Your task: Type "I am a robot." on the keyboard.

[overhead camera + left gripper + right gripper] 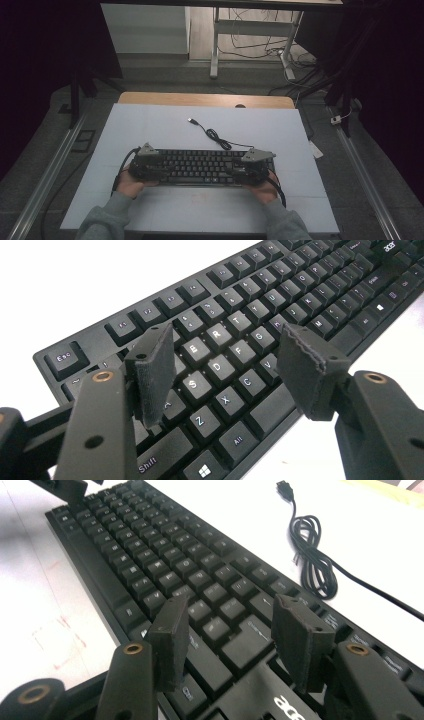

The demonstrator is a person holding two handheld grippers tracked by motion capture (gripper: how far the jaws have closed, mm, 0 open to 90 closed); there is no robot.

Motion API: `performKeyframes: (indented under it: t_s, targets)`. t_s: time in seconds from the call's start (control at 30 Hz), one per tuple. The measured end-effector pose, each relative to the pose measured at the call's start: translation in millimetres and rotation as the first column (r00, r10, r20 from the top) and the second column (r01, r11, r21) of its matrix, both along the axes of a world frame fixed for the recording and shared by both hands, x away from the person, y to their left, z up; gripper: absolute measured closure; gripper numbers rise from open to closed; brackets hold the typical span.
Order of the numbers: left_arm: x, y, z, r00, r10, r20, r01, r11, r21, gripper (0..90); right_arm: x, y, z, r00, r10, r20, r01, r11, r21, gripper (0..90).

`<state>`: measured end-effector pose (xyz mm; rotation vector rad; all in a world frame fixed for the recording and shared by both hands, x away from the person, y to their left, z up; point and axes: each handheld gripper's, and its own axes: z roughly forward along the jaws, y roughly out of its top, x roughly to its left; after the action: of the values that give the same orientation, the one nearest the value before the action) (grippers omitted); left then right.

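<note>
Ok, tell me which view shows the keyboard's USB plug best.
The high view: the USB plug lies whole on the white mat, past the coiled cable. The right gripper view clips it at the top edge.

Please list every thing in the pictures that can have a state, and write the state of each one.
keyboard: lying flat on the white mat, keys up, not lifted.
keyboard cable: partly coiled behind the keyboard.
USB plug: unplugged, lying free on the mat.
left hand-held gripper: open, over the keyboard's left end.
right hand-held gripper: open, over the right end.
</note>
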<state>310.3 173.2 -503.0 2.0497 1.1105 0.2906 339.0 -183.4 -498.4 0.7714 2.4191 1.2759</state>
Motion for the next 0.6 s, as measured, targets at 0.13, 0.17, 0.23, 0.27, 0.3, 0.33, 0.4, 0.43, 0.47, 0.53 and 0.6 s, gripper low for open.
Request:
performKeyframes:
  t_s: [0.13, 0.17, 0.23, 0.27, 0.3, 0.33, 0.4, 0.43, 0.47, 0.53, 0.6]
  targets:
    - [-0.1, 0.2, 0.1, 1.0000, 0.000, 0.001, 0.000, 1.0000, 0.000, 39.9, 1.6, 7.4, 1.8, 1.0000, 0.000, 0.001, 0.000, 1.000, 0.004, 50.0]
    - [-0.1, 0.3, 0.1, 1.0000, 0.002, 0.003, -0.002, 1.0000, 0.001, 39.9, 2.2, 9.4, 1.9, 1.0000, 0.002, 0.002, -0.002, 1.000, 0.005, 50.1]
    - [-0.1, 0.5, 0.3, 1.0000, 0.005, 0.006, -0.005, 1.0000, 0.002, 39.9, 3.2, 13.3, 2.0, 1.0000, 0.006, 0.000, -0.006, 1.000, -0.002, 50.4]
    - [-0.1, 0.6, 0.3, 1.0000, 0.006, 0.007, -0.006, 1.0000, 0.001, 39.9, 3.7, 15.3, 1.7, 1.0000, 0.007, -0.001, -0.007, 1.000, -0.001, 50.6]
    - [0.0, 0.8, 0.4, 1.0000, 0.006, 0.007, -0.006, 1.0000, 0.001, 39.9, 4.4, 17.3, 1.6, 1.0000, 0.009, 0.000, -0.009, 1.000, -0.005, 51.0]
    - [0.0, 0.8, 0.3, 1.0000, 0.006, 0.007, -0.006, 1.0000, 0.001, 39.9, 5.3, 19.1, 1.3, 0.9999, 0.012, 0.000, -0.012, 1.000, -0.007, 51.7]
    - [0.1, 0.7, 0.2, 0.9999, 0.008, 0.007, -0.008, 1.0000, 0.002, 39.8, 7.0, 23.4, 0.4, 0.9999, 0.012, -0.002, -0.012, 1.000, -0.009, 53.7]
    - [0.1, 0.6, 0.2, 0.9999, 0.008, 0.007, -0.008, 1.0000, 0.002, 39.8, 8.1, 25.4, -0.1, 0.9999, 0.014, -0.006, -0.015, 1.000, -0.015, 55.1]
    - [0.1, 0.5, 0.1, 0.9999, 0.008, 0.007, -0.008, 1.0000, 0.002, 39.8, 8.8, 27.6, -0.5, 0.9999, 0.015, -0.009, -0.015, 1.000, -0.022, 57.5]
    - [0.0, 0.4, 0.2, 1.0000, 0.006, 0.005, -0.006, 1.0000, 0.003, 39.8, 10.2, 31.5, -1.2, 0.9996, 0.025, -0.015, -0.025, 0.999, -0.020, 63.0]
    - [0.0, 0.2, 0.1, 1.0000, 0.006, 0.005, -0.006, 1.0000, 0.003, 39.8, 11.4, 34.9, -0.8, 0.9993, 0.032, -0.018, -0.033, 0.999, -0.025, 69.8]
